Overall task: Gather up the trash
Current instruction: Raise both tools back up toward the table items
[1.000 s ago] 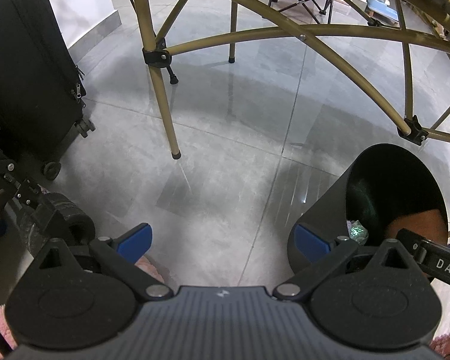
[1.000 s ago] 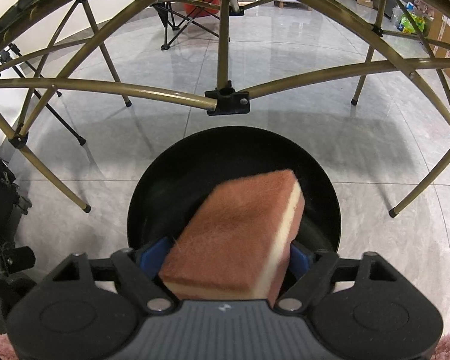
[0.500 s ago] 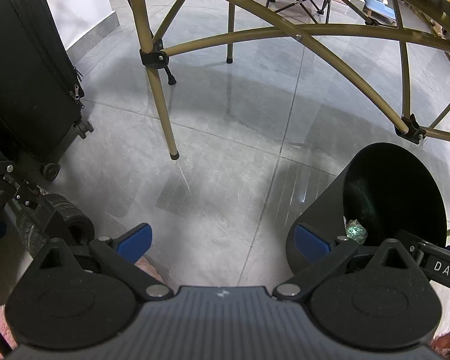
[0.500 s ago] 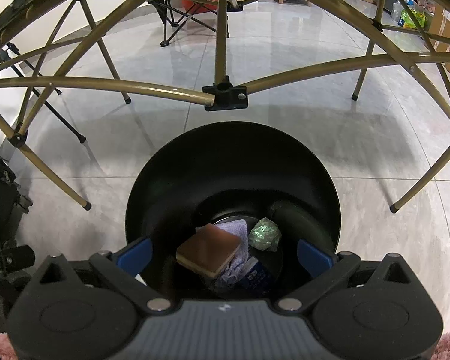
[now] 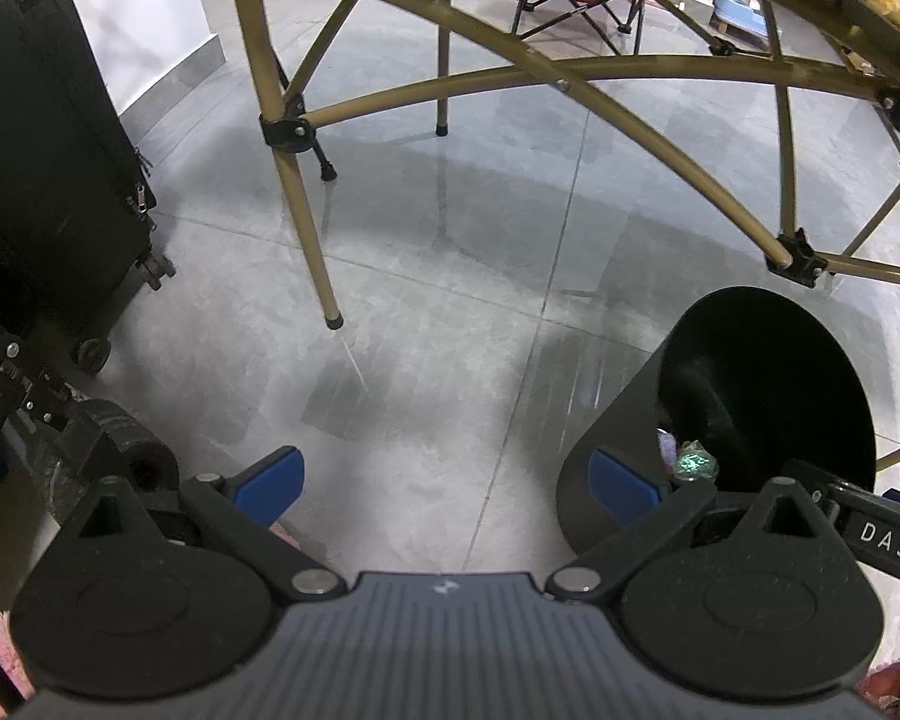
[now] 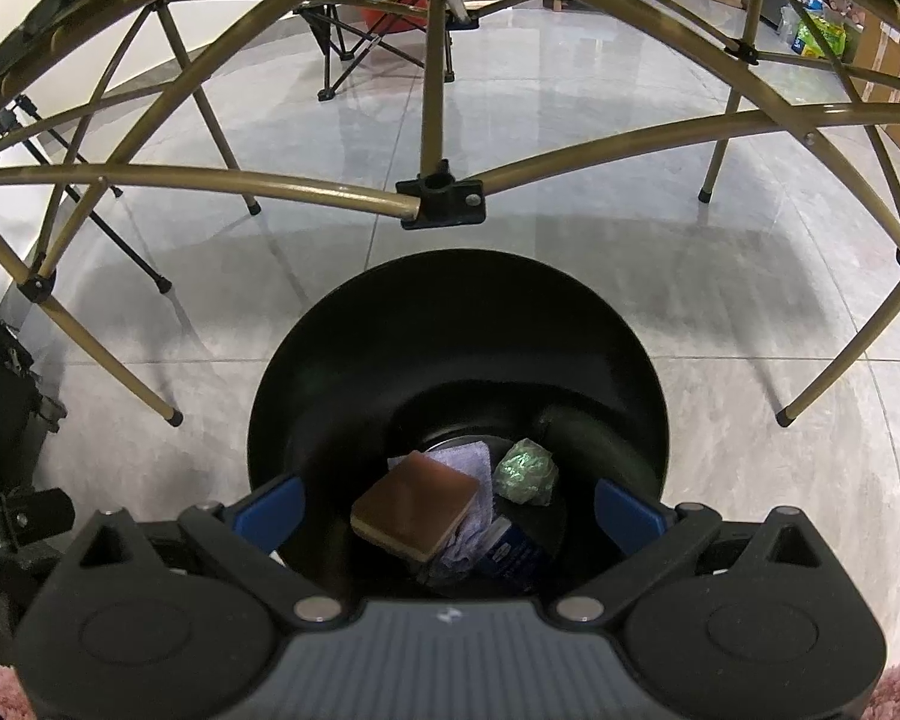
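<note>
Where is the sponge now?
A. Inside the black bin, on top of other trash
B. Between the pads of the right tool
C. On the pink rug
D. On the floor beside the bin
A. The right wrist view shows the sponge lying at the bottom of the bin, on a purple cloth, while the right tool stands open and empty above it.

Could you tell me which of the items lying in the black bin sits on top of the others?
The brown sponge. It rests on the lilac cloth and above the blue packet, while the crumpled green wrapper lies beside it.
</note>
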A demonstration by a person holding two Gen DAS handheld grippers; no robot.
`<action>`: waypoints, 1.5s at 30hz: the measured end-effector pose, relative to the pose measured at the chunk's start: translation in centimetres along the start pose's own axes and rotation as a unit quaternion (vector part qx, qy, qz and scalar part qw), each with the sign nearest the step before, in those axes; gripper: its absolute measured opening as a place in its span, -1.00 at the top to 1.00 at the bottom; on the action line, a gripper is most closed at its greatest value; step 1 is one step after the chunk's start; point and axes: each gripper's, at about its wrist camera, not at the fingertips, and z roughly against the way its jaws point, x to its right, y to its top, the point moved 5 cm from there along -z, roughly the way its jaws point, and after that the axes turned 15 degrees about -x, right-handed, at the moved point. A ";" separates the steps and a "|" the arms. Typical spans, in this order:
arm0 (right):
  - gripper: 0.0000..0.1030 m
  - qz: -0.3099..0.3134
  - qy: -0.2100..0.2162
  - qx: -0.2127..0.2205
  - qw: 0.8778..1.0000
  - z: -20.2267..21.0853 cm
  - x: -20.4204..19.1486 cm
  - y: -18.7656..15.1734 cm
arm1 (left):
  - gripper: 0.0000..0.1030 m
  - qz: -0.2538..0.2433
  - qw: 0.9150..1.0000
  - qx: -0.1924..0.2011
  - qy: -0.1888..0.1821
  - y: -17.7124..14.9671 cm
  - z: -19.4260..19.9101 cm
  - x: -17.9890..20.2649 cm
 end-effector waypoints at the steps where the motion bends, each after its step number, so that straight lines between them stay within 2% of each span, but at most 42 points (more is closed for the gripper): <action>1: -1.00 0.000 0.000 0.002 1.000 0.1 0.1 0.0 | -1.00 -0.003 1.000 0.002 -0.002 0.0 0.2 0.2; 17: -1.00 -0.013 0.005 0.059 0.998 4.0 2.8 -0.4 | -1.00 -0.053 0.997 0.048 -0.028 -0.8 3.6 4.6; 24: -1.00 -0.018 0.014 0.102 0.994 6.4 4.6 -0.8 | -1.00 -0.073 0.994 0.069 -0.038 -1.3 5.1 6.9; 29: -1.00 -0.005 0.023 0.137 0.990 8.5 5.4 -1.3 | -1.00 -0.094 0.990 0.094 -0.049 -1.8 6.7 8.9; 37: -1.00 -0.001 0.014 0.194 0.981 11.5 7.4 -1.9 | -1.00 -0.103 0.983 0.137 -0.066 -2.3 9.0 11.0; 45: -1.00 0.015 -0.003 0.252 0.968 15.3 8.4 -1.2 | -1.00 -0.105 0.975 0.181 -0.078 -1.9 11.3 12.6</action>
